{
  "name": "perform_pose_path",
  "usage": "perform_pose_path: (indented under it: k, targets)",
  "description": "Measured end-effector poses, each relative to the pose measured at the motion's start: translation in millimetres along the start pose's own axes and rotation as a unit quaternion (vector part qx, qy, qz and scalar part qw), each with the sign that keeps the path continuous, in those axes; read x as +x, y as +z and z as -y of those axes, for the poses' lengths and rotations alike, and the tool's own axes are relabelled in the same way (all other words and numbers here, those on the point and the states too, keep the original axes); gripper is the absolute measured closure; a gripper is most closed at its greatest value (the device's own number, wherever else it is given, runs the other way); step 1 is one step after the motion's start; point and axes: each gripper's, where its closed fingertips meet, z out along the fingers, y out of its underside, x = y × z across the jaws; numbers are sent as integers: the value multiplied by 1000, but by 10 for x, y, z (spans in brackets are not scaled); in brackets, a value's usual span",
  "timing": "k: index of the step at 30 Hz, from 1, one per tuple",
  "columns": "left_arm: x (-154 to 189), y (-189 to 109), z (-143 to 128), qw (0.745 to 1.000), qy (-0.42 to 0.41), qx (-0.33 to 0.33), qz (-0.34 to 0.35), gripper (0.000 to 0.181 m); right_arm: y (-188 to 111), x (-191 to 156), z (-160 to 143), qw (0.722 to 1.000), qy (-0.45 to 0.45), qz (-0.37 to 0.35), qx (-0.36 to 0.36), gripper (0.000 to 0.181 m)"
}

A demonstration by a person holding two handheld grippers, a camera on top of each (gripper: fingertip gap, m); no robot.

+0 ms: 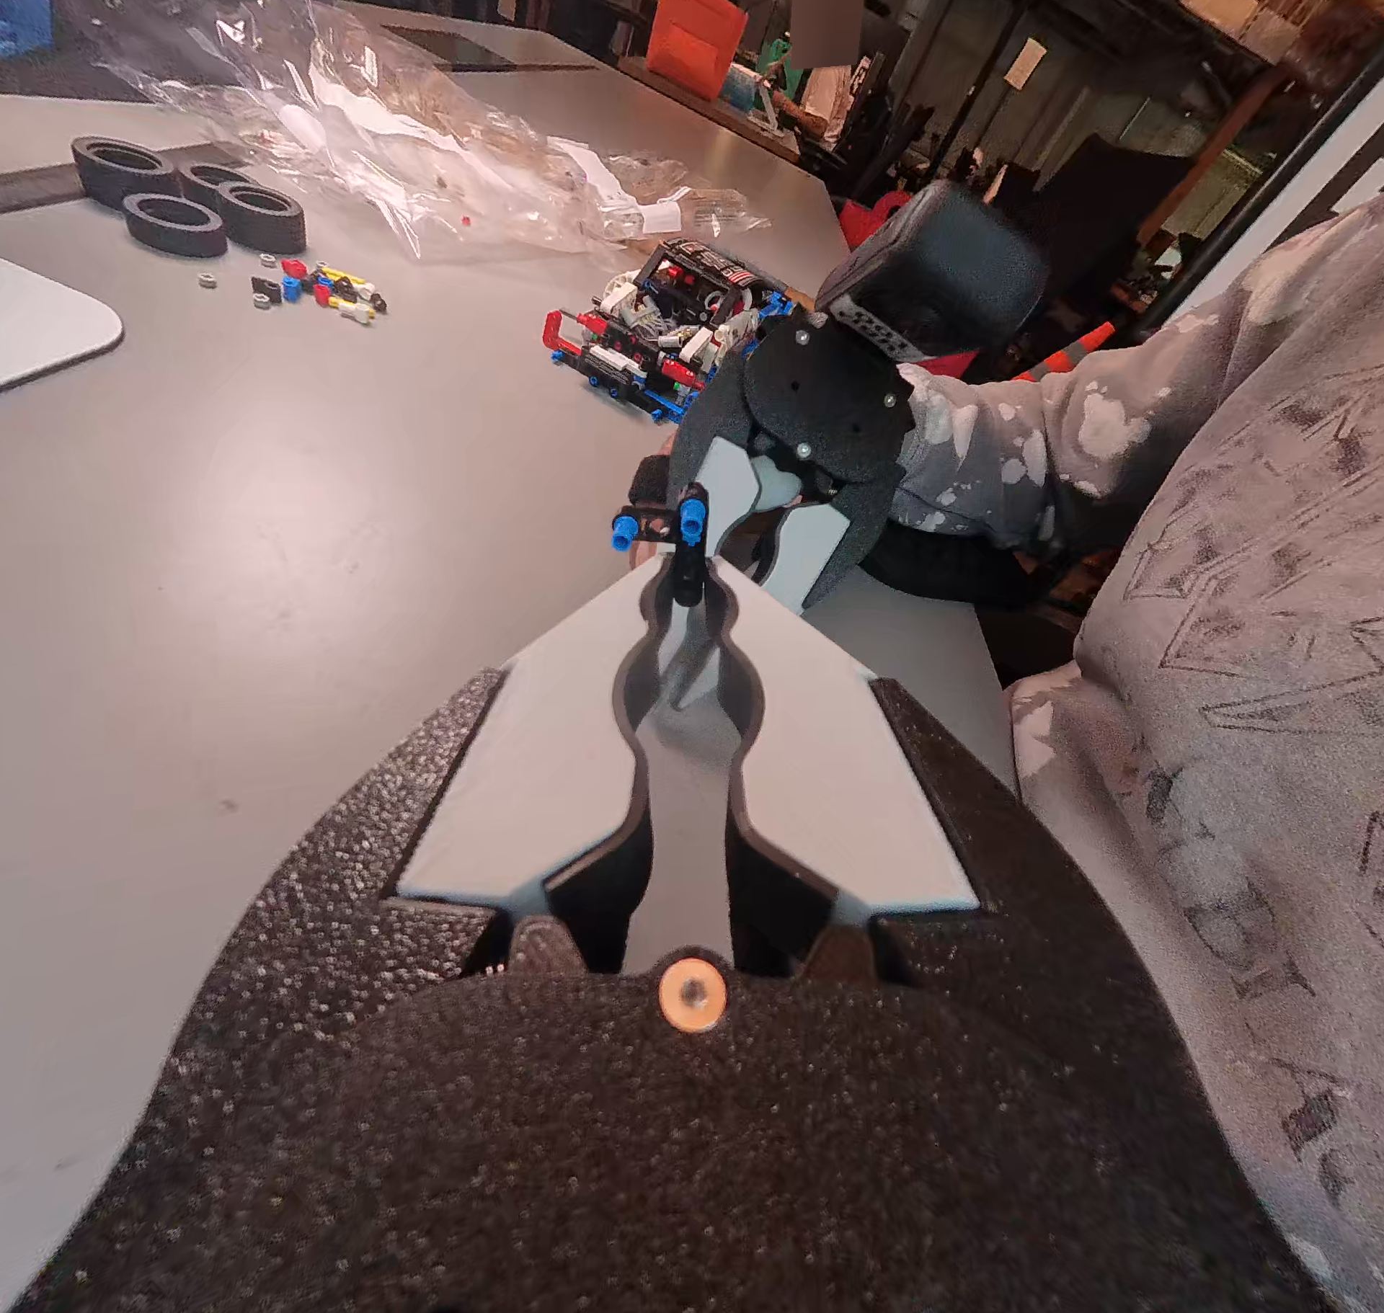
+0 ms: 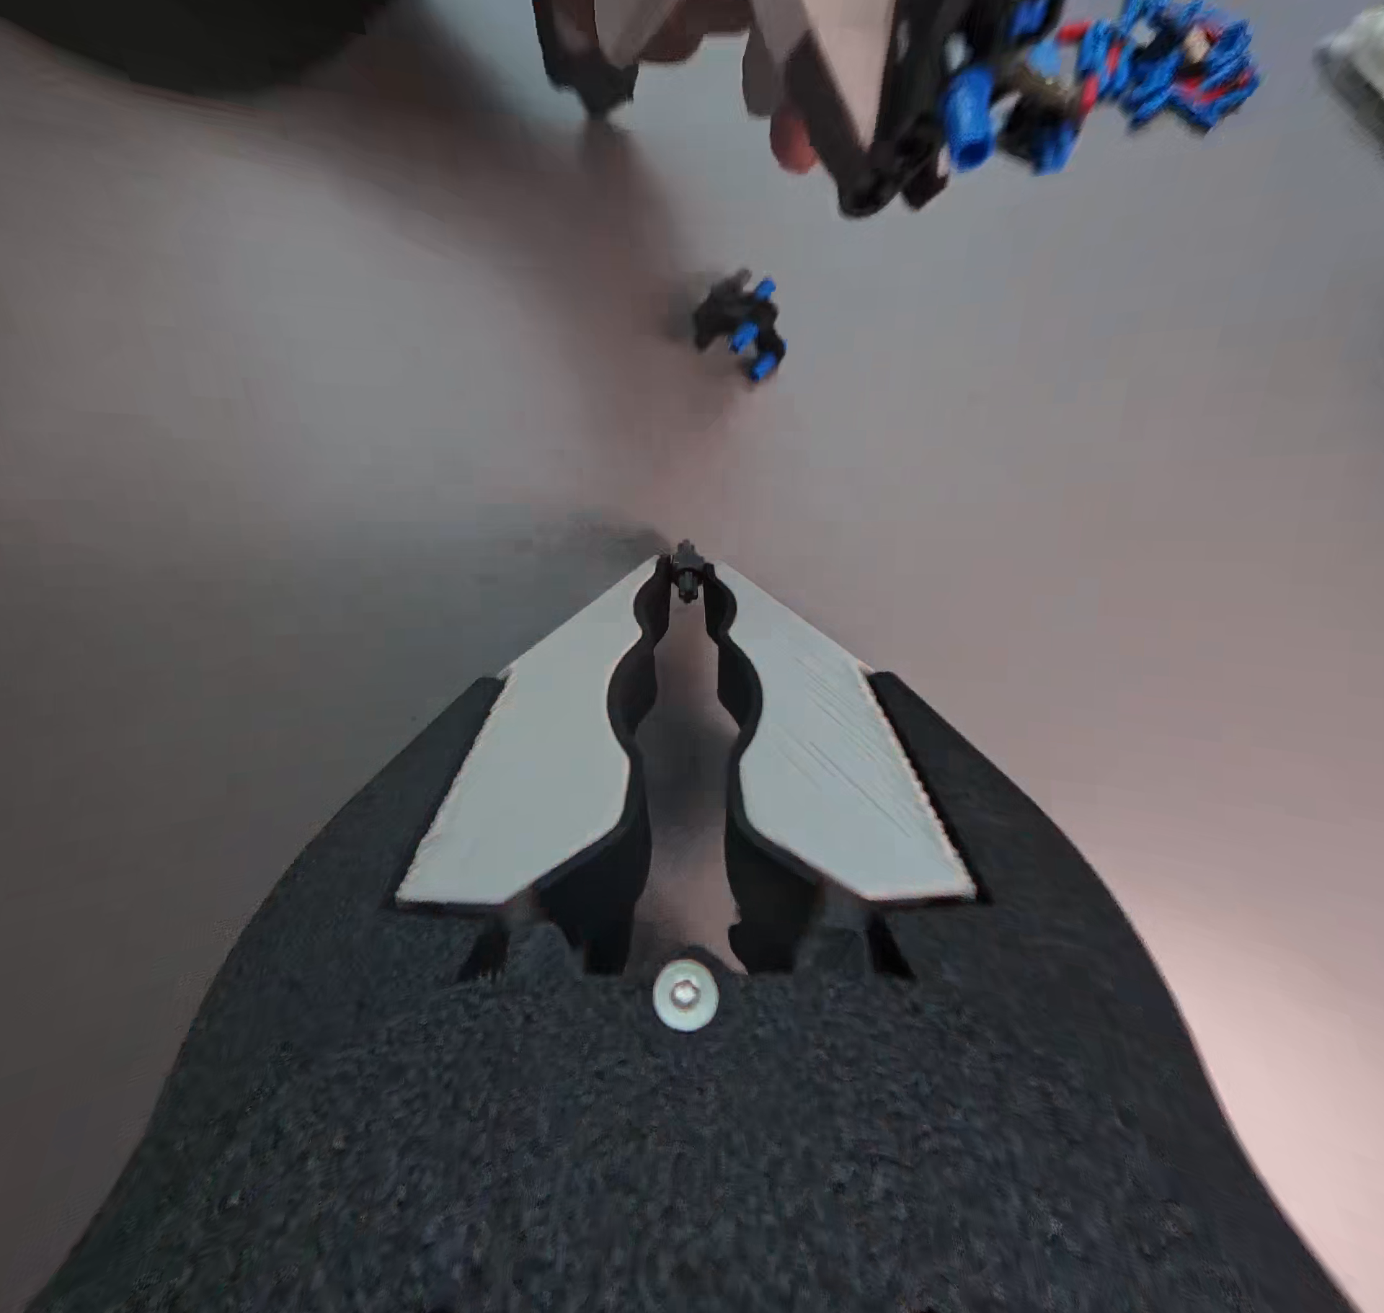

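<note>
My left gripper (image 1: 685,573) is shut on a small black beam with blue pins (image 1: 687,528) and holds it above the grey table (image 1: 299,528). My right gripper (image 2: 684,566) is shut on a tiny black pin (image 2: 684,579) just above the table. In the left wrist view the right gripper (image 1: 749,558) points down at the table right behind the held beam. In the blurred right wrist view, a small black and blue assembly (image 2: 738,326) lies on the table ahead. The left gripper (image 2: 884,176) with its beam (image 2: 966,124) shows at the top.
A partly built toy car (image 1: 659,326) stands mid-table and shows blurred in the right wrist view (image 2: 1168,64). Several black tyres (image 1: 187,203), loose small pieces (image 1: 322,289), clear plastic bags (image 1: 419,146) and a white pad (image 1: 45,326) lie to the left. A person's sleeve (image 1: 1048,438) is at the right. Left tips to right tips: about 9 cm.
</note>
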Motion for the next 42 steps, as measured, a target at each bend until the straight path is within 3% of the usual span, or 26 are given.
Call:
perform_pose_path:
  k: [1,4,8,11,17,22,25,38,39,40,42]
  targets:
    - [14,10,-17,1000,0,-2,-1,175,31,-10,-77,1000,-2,-1,-20,173]
    - [54,24,-42,1000,14,-8,1,175,-53,25,51,1000,15,-7,22,164]
    - [104,15,-27,1000,20,0,-5,175,-481,137,562,972,118,37,200,158]
    - [183,31,1,999,23,12,-19,175,-685,180,791,948,153,54,275,161]
    - [267,96,-18,999,32,4,-25,175,-627,85,847,949,133,50,283,175]
    - [292,100,-9,999,24,9,-26,169,-625,39,847,950,123,59,282,178]
    - [308,103,-14,999,24,10,-30,175,-632,39,837,951,124,62,278,178]
    - [322,48,268,995,38,94,-10,177,-788,126,936,919,174,94,342,179]
    - [303,17,293,994,38,102,-4,175,-794,138,926,919,175,93,342,179]
    - [253,-158,457,988,31,154,-1,176,-785,188,827,924,179,81,328,179]
    - [27,-663,747,974,11,223,41,179,-806,278,693,917,215,76,329,179]
